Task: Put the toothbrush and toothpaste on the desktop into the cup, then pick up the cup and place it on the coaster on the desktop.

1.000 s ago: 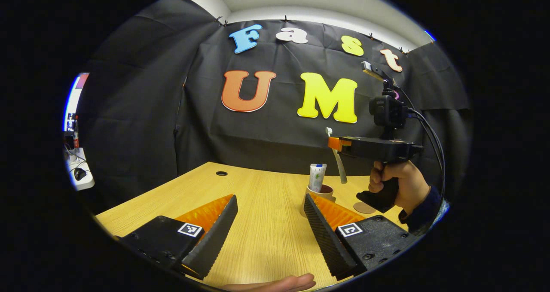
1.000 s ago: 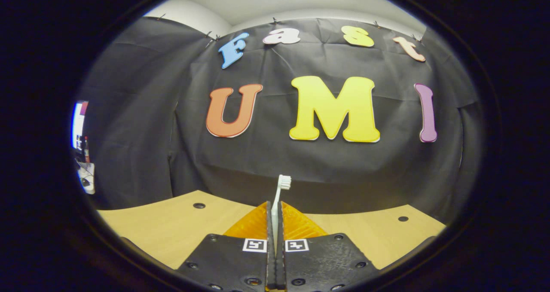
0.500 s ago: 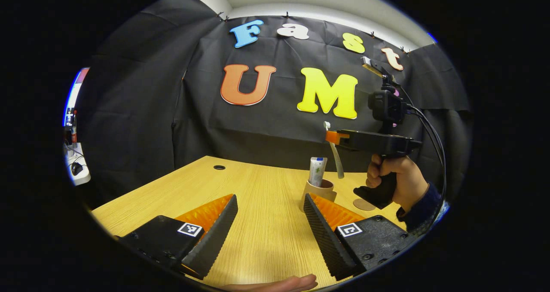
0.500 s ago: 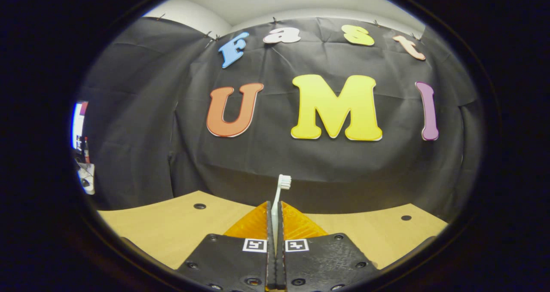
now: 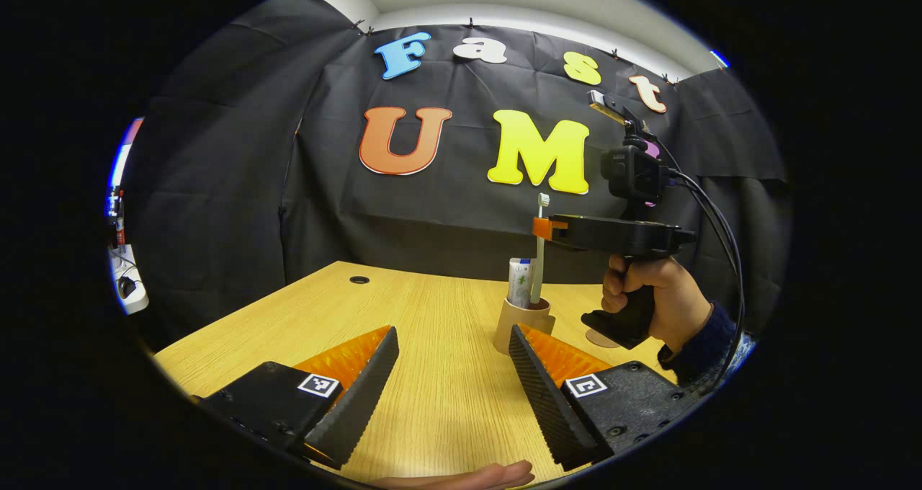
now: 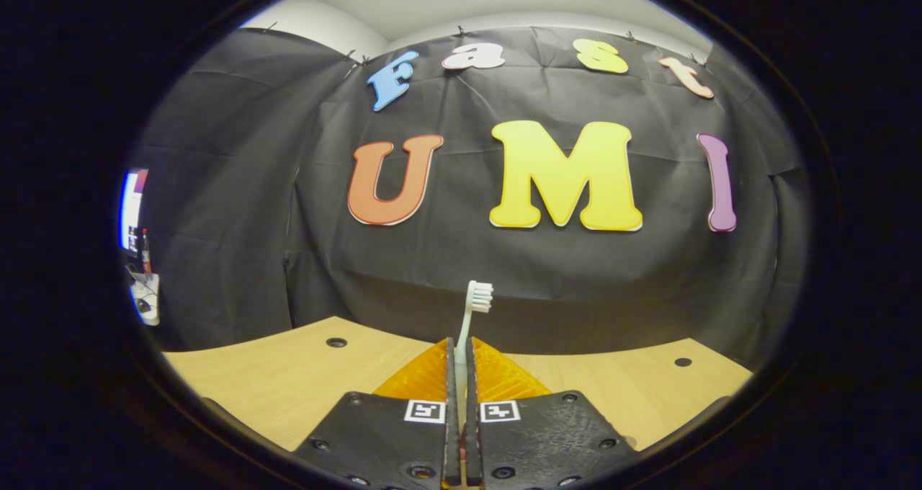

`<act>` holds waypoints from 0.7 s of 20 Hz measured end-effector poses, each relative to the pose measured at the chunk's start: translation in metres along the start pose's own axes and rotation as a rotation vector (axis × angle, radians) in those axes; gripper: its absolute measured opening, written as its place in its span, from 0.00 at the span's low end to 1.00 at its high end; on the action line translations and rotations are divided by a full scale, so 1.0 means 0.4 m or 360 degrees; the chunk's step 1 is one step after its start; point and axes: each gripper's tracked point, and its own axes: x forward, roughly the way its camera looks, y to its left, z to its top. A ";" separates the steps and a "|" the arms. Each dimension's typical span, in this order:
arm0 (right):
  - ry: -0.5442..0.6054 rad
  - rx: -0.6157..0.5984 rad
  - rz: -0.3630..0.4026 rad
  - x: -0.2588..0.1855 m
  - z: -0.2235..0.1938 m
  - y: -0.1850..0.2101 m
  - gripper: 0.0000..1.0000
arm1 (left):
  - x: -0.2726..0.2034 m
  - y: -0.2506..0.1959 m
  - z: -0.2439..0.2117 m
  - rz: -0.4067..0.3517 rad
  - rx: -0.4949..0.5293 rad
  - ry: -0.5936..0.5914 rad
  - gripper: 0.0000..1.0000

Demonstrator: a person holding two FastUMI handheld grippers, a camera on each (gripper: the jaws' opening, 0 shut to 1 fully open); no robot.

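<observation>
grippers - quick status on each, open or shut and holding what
Left gripper: open, holding nothing, above the desktop.
Right gripper: shut on the toothbrush, whose lower end reaches into the cup beside the toothpaste.

The tan cup (image 5: 520,321) stands upright on the desk, with the round brown coaster (image 5: 600,337) flat on the desk just to its right. A white toothpaste (image 5: 520,282) tube stands in the cup. The white toothbrush (image 5: 539,248) is upright beside the tube, bristles up, lower end inside the cup.
</observation>
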 end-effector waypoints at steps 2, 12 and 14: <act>0.0012 0.0009 0.0004 -0.003 -0.006 -0.001 0.04 | -0.001 -0.001 -0.005 -0.0004 -0.0008 0.0006 1.00; 0.0044 0.0026 0.0042 -0.043 -0.024 -0.005 0.94 | 0.001 -0.013 -0.012 0.0003 0.0011 0.0031 0.98; 0.0045 0.0042 0.0045 -0.059 -0.025 -0.014 0.95 | 0.003 -0.014 -0.014 0.0013 0.0016 0.0033 0.98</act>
